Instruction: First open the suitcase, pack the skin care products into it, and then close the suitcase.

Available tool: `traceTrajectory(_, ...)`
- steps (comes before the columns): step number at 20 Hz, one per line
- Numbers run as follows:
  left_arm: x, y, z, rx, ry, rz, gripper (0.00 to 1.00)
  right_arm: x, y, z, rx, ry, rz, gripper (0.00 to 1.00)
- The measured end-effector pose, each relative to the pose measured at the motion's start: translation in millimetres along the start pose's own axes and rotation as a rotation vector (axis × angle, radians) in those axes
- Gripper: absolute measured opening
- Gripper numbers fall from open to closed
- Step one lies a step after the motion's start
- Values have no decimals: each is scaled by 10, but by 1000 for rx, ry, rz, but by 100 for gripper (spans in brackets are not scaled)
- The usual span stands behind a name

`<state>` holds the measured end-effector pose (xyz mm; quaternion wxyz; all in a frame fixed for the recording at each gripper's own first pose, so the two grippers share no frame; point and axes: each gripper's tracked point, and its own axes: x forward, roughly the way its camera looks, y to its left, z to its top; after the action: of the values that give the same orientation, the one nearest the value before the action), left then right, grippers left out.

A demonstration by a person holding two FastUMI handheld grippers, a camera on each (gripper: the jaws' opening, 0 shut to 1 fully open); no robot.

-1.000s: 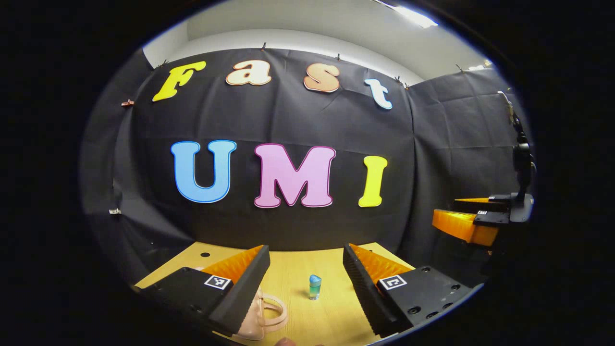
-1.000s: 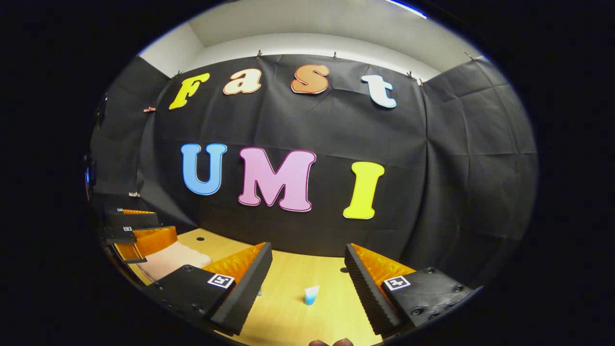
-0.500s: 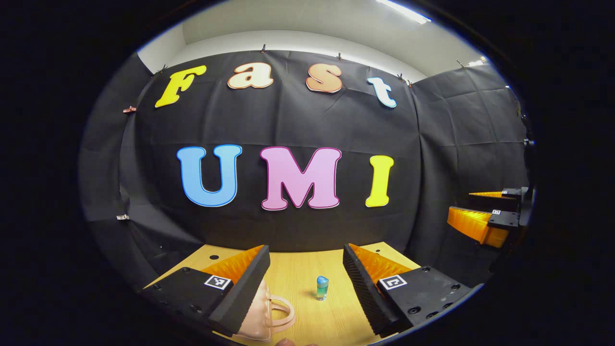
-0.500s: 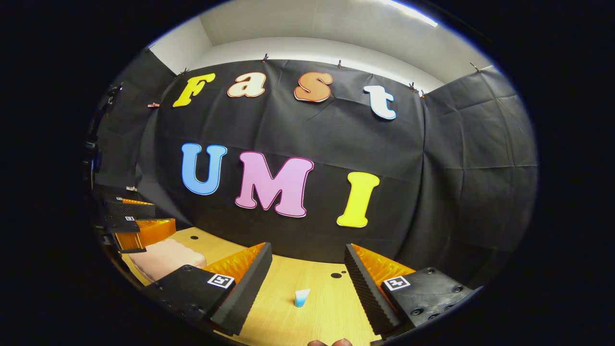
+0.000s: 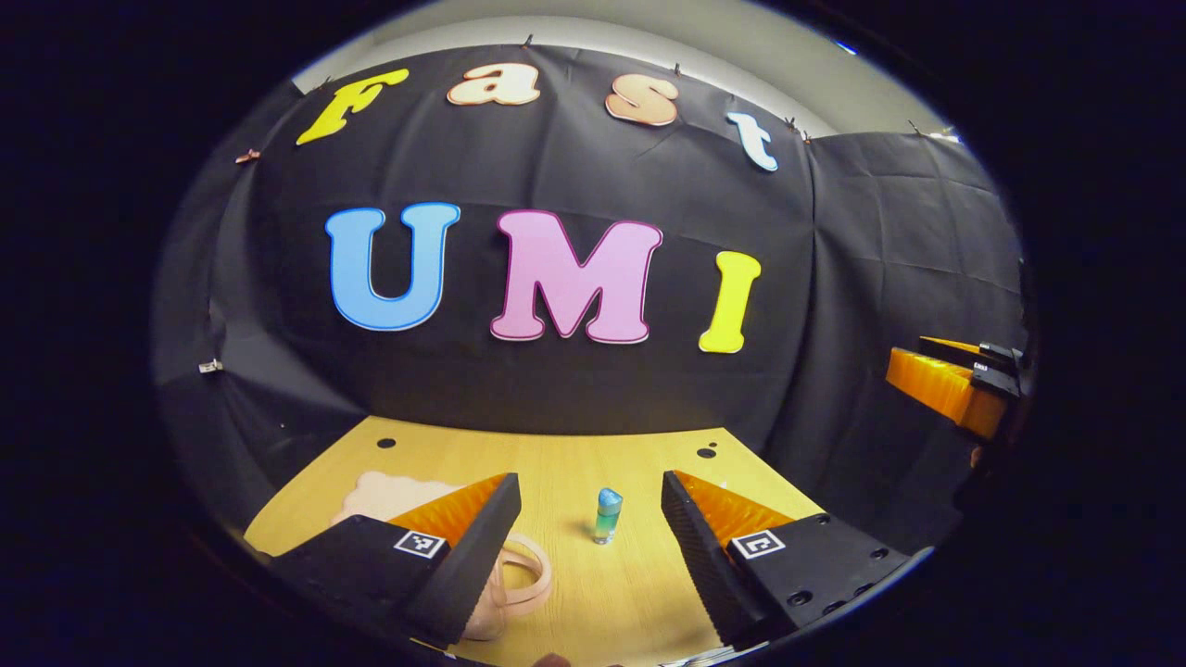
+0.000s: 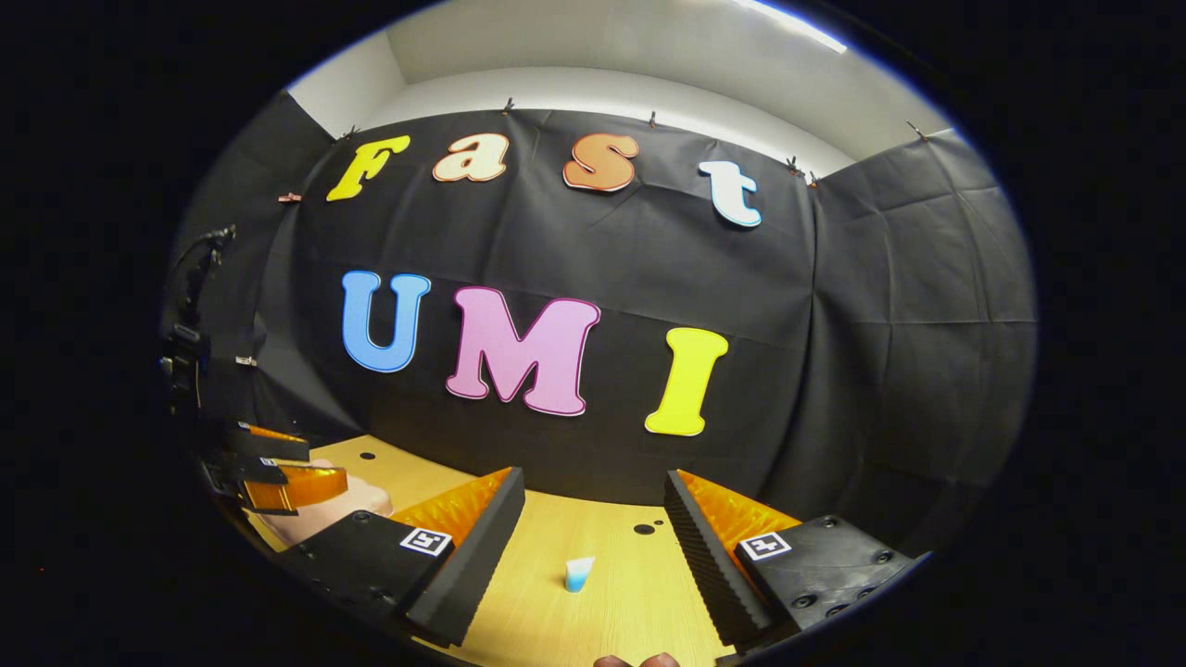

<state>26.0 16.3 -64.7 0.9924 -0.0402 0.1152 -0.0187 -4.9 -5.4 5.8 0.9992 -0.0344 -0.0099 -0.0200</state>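
Note:
A small pink suitcase (image 5: 389, 494) with a looped handle (image 5: 523, 581) lies shut on the wooden table (image 5: 574, 454), partly hidden behind my left gripper's fingers. My left gripper (image 5: 590, 519) is open above the table, with a small blue-capped green bottle (image 5: 607, 516) standing farther off between its fingers. In the right gripper view, my right gripper (image 6: 593, 523) is open, and a small white tube with a blue cap (image 6: 578, 573) stands on the table beyond it. There the suitcase (image 6: 320, 508) lies at the left under the left gripper (image 6: 278, 468). The right gripper (image 5: 954, 375) hangs at the right edge of the left gripper view.
The black cloth wall (image 5: 574, 389) closes off the back and right side of the table. Small dark holes (image 5: 386, 443) dot the tabletop near the wall. A dark stand with cables (image 6: 185, 343) sits at the far left of the right gripper view.
The left gripper view has tipped downward, showing more tabletop and the suitcase's body. The left gripper has dropped lower over the suitcase. Both grippers stay open.

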Motion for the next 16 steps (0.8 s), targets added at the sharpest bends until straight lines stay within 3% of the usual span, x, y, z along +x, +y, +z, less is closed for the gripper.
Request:
traceTrajectory(2, 191, 24, -262, -34, 107, -39, 96, 4, -14, -67, -20, 15, 5, 98)
traceTrajectory(4, 351, 126, -494, -46, 195, -24, 96, 19, -52, -95, -38, 17, 5, 96)
traceTrajectory(6, 528, 190, -723, -49, 274, 1, 96, 48, -107, -131, -41, 9, 7, 96)
traceTrajectory(11, 887, 420, -1625, 55, 623, 115, 97, 275, -312, -389, -21, 39, 53, 96)
traceTrajectory(14, 1131, 418, -1961, 48, 734, 136, 96, 427, -499, -505, -17, 52, 66, 96)
traceTrajectory(16, 1249, 490, -2139, 15, 795, 192, 98, 479, -605, -619, 8, 82, 71, 96)
